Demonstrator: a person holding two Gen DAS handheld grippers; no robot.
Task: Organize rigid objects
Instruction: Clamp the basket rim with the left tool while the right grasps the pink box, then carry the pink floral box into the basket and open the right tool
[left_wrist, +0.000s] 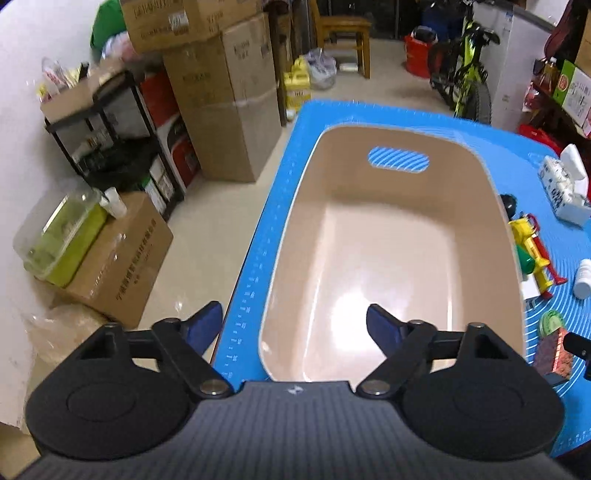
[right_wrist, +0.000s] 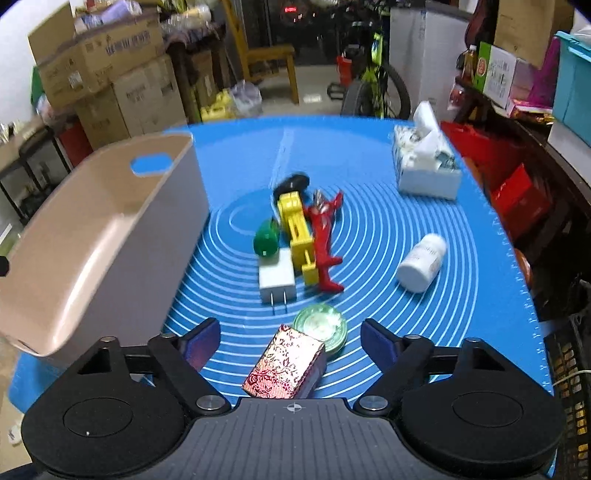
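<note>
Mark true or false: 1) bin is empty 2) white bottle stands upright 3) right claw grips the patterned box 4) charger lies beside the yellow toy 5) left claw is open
1) The bin is empty: true.
2) The white bottle stands upright: false, it lies on its side on the mat.
3) The right claw grips the patterned box: false, its jaws stand apart from it.
4) The charger lies beside the yellow toy: true.
5) The left claw is open: true.
</note>
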